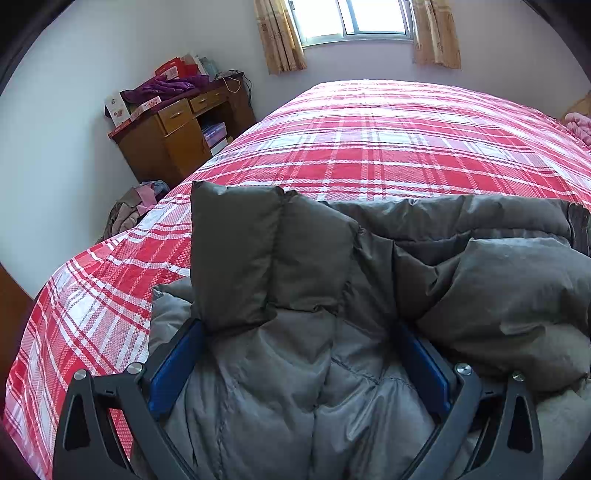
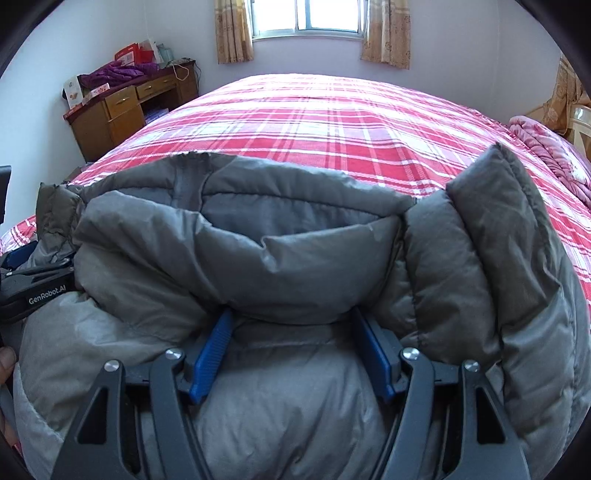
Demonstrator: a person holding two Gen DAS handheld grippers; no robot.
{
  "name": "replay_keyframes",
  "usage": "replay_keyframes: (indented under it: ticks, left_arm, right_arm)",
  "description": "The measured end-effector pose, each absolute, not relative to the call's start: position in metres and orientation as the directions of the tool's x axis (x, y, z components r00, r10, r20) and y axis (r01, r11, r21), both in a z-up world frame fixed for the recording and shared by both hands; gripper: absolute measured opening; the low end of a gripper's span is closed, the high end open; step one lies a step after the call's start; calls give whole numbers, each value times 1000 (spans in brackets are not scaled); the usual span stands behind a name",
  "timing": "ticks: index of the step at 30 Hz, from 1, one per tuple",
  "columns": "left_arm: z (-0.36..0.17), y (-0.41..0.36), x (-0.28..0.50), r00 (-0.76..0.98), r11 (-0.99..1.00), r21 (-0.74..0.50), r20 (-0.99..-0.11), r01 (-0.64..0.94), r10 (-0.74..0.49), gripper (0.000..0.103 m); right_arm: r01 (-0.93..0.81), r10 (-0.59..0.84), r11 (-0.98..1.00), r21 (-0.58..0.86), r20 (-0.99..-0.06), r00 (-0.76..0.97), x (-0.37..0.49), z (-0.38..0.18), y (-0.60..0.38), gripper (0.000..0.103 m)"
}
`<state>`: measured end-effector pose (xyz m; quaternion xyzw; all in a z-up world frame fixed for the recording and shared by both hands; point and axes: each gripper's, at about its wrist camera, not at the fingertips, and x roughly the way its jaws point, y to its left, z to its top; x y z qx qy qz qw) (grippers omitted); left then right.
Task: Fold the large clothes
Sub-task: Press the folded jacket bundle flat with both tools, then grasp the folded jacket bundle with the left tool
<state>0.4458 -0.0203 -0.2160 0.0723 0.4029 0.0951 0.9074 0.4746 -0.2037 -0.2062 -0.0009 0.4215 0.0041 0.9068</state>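
Lying crosswise on the bed (image 2: 332,122), the jacket (image 2: 295,251).

left wrist: close above the coat (image 1: 295,295), tilted down, facing the window (image 1: 351,18) at 12 o'clock.
right wrist: same tilt, same facing.
shared: coat, bed (image 1: 369,140), desk (image 1: 177,125) at 10 o'clock.

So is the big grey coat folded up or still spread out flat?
Folded up, mostly. The grey coat lies bunched in thick layers on the red checked bed, a sleeve doubled over its side.
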Motion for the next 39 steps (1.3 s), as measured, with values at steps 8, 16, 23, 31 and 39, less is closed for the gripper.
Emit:
replay_keyframes:
  ticks: [8, 16, 23, 31, 39]
  left_arm:
    - [-218, -23, 447, 653, 966, 229, -716, -117, 248, 102]
    - [-168, 8, 415, 676, 979, 82, -712, -189, 190, 102]
    - [-188, 6, 404, 663, 966, 148, -704, -213, 254, 102]
    - [-213, 12, 409, 662, 976, 84, -723, -200, 198, 102]
    - [-208, 11, 406, 641, 972, 122, -734, -201, 225, 102]
  right_arm:
    - [-7, -6, 1000, -14, -771, 637, 476, -208, -200, 71]
    - [3, -28, 999, -34, -760, 649, 467, -179, -193, 70]
    - [-50, 4, 998, -41, -736, 677, 454, -170, -142, 70]
    - [-41, -50, 994, -99, -770, 636, 467, -211, -144, 72]
    - [-42, -63, 992, -116, -771, 634, 469, -214, -140, 73]
